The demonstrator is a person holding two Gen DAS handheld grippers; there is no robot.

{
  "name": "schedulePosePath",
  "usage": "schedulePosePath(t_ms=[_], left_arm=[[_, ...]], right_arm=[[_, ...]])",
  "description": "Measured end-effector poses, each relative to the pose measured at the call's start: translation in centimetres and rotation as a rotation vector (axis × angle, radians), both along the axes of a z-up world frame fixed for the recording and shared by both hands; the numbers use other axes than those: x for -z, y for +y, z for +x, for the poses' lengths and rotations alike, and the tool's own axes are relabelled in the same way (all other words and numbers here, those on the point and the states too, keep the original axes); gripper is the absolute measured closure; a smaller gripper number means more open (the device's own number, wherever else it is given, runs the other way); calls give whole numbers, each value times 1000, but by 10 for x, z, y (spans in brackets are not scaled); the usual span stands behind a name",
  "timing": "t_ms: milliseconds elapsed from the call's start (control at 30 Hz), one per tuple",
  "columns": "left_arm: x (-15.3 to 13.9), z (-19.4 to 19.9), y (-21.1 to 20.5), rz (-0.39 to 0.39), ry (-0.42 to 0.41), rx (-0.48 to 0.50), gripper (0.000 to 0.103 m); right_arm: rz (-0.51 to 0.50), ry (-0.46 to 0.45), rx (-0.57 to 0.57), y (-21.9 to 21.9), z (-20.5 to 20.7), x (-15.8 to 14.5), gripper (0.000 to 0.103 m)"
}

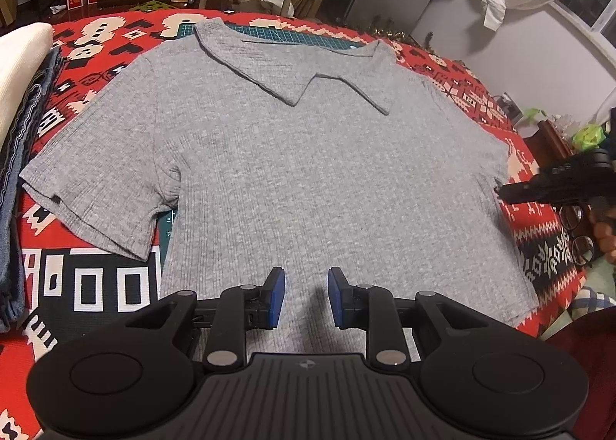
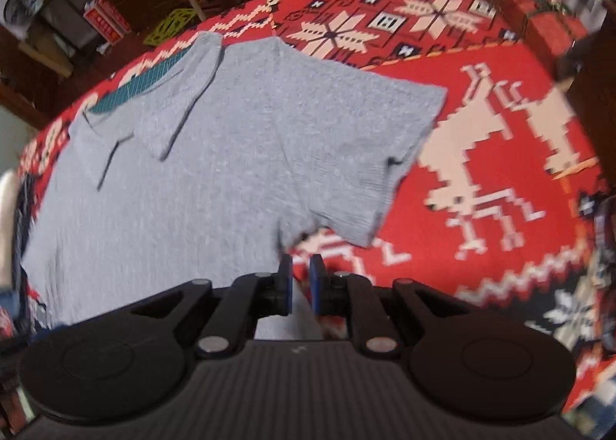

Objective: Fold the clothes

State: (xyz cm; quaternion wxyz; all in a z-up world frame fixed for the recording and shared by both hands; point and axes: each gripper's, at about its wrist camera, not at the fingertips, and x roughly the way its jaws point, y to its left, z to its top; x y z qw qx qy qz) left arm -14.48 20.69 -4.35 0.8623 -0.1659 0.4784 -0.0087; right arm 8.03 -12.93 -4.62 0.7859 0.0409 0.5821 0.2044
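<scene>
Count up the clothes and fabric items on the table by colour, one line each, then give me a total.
Grey: 1, the polo shirt spread flat.
Blue: 1, the denim stacked at the left edge.
Cream: 1, the folded fabric beside the denim.
Red patterned: 1, the blanket underneath.
Total: 4

Grey shirt (image 1: 308,170) lies flat mid-table, nothing on top of it, so its whole surface is free to reach. Left edge is tight: folded denim (image 1: 23,155) and a cream stack (image 1: 19,55) sit just beside the left sleeve. Right side has bare red blanket (image 2: 500,124) past the sleeve, free room. Far right is cluttered: plant (image 1: 589,134), dark furniture (image 1: 550,139).
</scene>
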Motion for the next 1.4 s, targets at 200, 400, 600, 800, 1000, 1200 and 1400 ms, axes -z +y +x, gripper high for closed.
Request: schedulePosePath(t_ms=[200,400,600,800,1000,1200,1400], left_arm=[[5,3,2,-1,19,-2,78],[6,3,3,-6,21,0,78],[6,3,2,-6,20,1,78],[6,3,1,-1,23,8,78],[7,4,-1,3,27,15,78],[7,3,0,1,29,7,78],[7,4,1,-2,27,3,76]], right_arm=[[-18,2,20,23,4,15,91],[-102,-26,-33,38,1,13,100],[-197,-80,7,26,3,5,103],[-99,-50,55,1,6,11,103],[-18,-68,60,-1,-5,-3,88],[-65,-37,1,10,-10,6,99],[-134,-30,-12,8,-15,12,101]])
